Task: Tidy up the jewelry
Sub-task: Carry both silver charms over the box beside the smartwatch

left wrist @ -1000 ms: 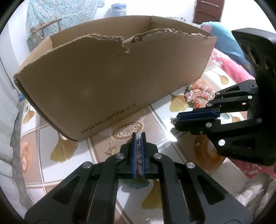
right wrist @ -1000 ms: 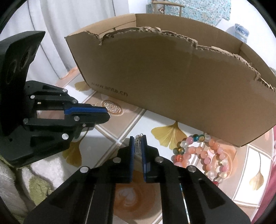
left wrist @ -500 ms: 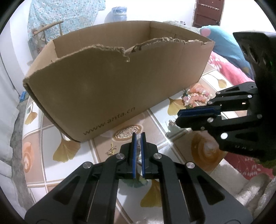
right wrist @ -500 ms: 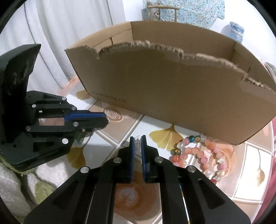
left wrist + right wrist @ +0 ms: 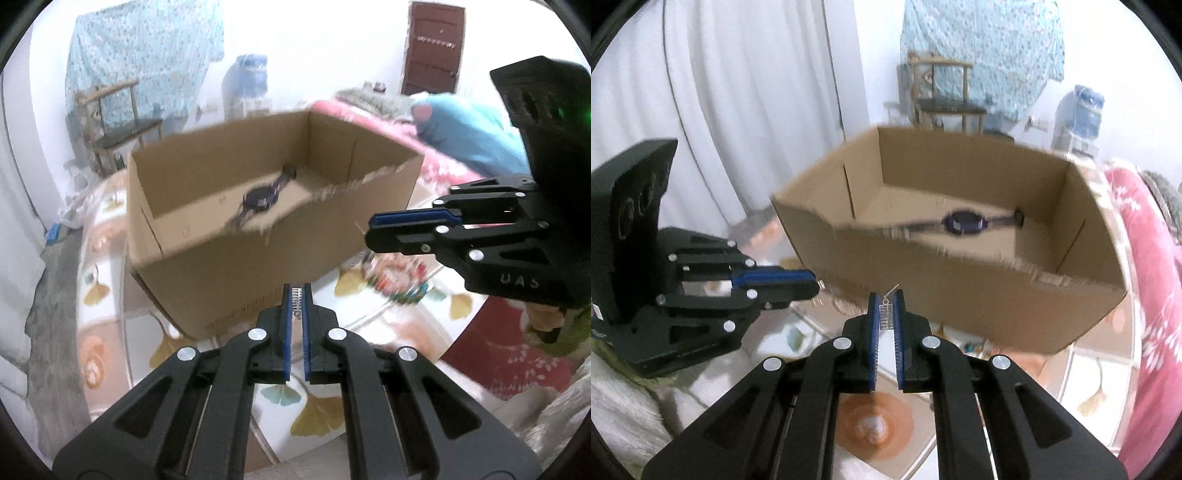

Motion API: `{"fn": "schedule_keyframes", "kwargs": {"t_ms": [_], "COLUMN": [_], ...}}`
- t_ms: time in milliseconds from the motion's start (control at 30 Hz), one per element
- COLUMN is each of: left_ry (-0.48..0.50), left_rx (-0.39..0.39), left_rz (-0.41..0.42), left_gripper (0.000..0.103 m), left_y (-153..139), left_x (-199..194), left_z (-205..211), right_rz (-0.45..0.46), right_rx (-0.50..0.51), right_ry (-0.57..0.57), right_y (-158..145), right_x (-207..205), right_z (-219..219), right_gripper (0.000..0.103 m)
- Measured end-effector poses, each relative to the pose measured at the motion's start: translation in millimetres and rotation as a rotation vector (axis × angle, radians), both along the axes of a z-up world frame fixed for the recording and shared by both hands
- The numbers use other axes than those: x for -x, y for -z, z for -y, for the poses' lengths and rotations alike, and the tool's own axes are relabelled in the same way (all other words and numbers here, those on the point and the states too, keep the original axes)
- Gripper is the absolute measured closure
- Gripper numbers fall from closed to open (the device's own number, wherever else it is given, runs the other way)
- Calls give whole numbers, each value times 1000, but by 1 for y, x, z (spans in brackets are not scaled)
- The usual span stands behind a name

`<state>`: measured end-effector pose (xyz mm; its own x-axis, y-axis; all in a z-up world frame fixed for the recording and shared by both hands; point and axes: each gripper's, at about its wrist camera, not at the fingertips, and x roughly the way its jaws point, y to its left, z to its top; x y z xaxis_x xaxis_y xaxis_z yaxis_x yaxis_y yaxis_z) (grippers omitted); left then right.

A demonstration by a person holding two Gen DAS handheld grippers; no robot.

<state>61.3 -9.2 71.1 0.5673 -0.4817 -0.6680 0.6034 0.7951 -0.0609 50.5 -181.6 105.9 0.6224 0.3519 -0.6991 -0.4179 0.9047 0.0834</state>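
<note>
A small silver earring (image 5: 296, 297) is pinched upright at the tips of the closed left hand-held gripper (image 5: 296, 301); the closed right hand-held gripper (image 5: 886, 312) grips another earring (image 5: 885, 316), long axis vertical, before the cardboard box (image 5: 979, 291)

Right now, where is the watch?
The watch lies on the floor of the open cardboard box, toward the right in the right wrist view. In the left wrist view it shows mid-box, beyond the torn near wall.
</note>
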Motion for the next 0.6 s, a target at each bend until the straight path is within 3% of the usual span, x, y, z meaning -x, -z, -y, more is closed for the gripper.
{"fn": "schedule_keyframes", "kwargs": {"t_ms": [200, 367, 467, 600], "left_ry": [15, 11, 21, 66], "left_rx": [76, 77, 62, 45], "left_rz": [79, 152, 128, 5], "left_gripper": [99, 99, 99, 99], "left_y": [-47, -78, -80, -66], "left_x": [-7, -31, -55, -94], "left_z": [-5, -2, 3, 13], "right_rz": [101, 128, 65, -112], "right_rx": [-54, -101, -125, -160], "right_ry": [-55, -106, -114, -144], "right_y": [-47, -79, -80, -61], "right_x": [-13, -53, -92, -139], "right_z": [-1, 1, 6, 9], "right_gripper": [95, 95, 95, 95]}}
